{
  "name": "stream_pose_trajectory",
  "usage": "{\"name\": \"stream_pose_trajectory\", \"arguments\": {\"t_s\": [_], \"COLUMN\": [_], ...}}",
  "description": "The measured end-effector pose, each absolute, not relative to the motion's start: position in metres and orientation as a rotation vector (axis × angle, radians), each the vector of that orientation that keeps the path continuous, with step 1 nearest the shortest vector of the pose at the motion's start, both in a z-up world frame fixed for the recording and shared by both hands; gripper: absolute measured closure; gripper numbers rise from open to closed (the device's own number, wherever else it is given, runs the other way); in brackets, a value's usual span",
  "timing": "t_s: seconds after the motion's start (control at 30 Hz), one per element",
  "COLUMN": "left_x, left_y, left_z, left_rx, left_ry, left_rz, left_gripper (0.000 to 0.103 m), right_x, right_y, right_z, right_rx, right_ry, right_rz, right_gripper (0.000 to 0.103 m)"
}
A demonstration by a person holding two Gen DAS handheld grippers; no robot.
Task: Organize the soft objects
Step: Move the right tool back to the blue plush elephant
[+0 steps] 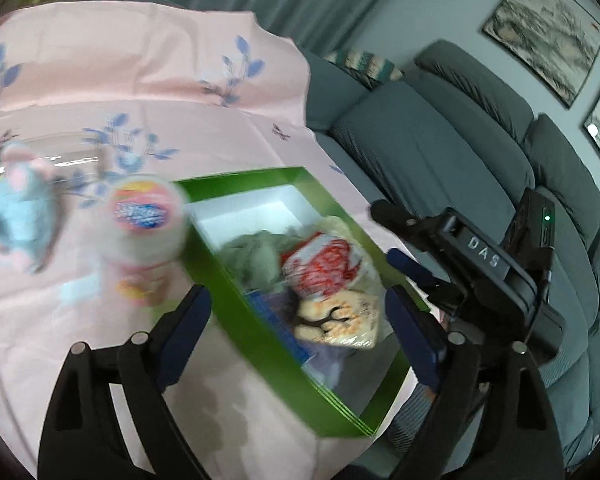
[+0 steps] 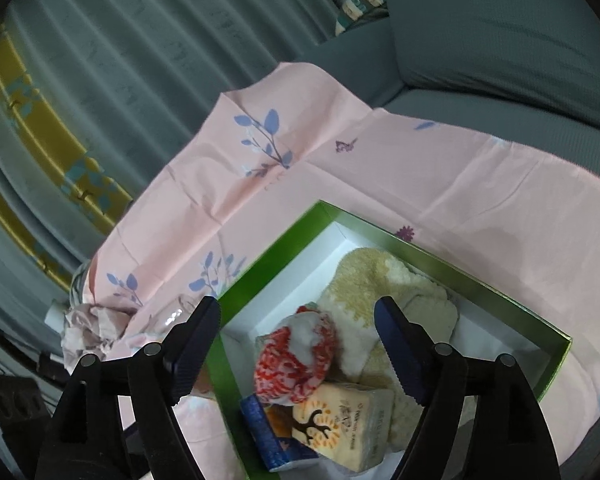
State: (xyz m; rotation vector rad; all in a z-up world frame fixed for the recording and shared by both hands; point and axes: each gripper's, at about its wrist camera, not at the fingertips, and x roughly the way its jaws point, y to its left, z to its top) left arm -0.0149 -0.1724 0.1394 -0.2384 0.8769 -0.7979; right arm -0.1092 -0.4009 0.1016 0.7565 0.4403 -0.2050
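Left tongs (image 1: 300, 320) released, right tongs (image 2: 296, 344) released, nothing gripped | red-white soft packet (image 2: 296, 364) and tissue pack (image 2: 348, 424) inside green box (image 2: 260, 272) | blue plush mouse (image 1: 20, 208) outside on pink cloth (image 1: 140, 92) | next: approach plush low, clamp body centrally, lift clear of box wall.

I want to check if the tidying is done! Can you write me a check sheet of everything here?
Surface: pink cloth with blue leaf prints, spread over a sofa.
Job's things: green box holds a cream towel, red-white pouch, tissue pack and blue pack. Blue plush mouse and tub lie on the cloth, outside the box.
Clutter: crumpled cloth at the cloth's edge.
Grippers: left gripper open, right gripper open; both over the box, holding nothing.
Cables: one on the right gripper's body.
Surroundings: curtain, framed pictures.
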Motion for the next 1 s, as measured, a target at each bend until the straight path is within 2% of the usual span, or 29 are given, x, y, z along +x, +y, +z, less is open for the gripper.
{"name": "stream_pose_trajectory", "arguments": {"t_s": [0.27,0.37,0.5,0.67,0.83,0.93,1.0], "left_x": [-0.03,-0.031,-0.026,-0.015,-0.016,-0.014,-0.012], "left_y": [-0.059,-0.015,0.03,0.055,0.065,0.071,0.074], "left_z": [0.128,0.113,0.088,0.076,0.078,0.077,0.077], "left_rx": [-0.242,-0.267,-0.339,-0.415,-0.42,-0.434,-0.439], "left_ry": [0.839,0.827,0.829,0.871,0.869,0.869,0.867], "left_rz": [-0.476,-0.349,-0.254,-0.205,-0.157,-0.169,-0.173], "left_gripper": [0.014,0.006,0.006,0.006,0.006,0.006,0.006], "right_x": [-0.102,-0.095,-0.072,-0.004,0.059,0.084,0.096], "right_y": [-0.346,-0.308,-0.25,-0.184,-0.158,-0.154,-0.151], "right_z": [0.133,0.145,0.152,0.143,0.13,0.117,0.111], "right_rx": [0.63,0.546,0.442,0.347,0.295,0.29,0.273], "right_ry": [0.434,0.452,0.518,0.672,0.745,0.797,0.822], "right_rz": [-0.067,0.006,0.069,0.088,-0.022,-0.065,-0.075], "right_gripper": [0.017,0.017,0.017,0.017,0.017,0.028,0.028]}}
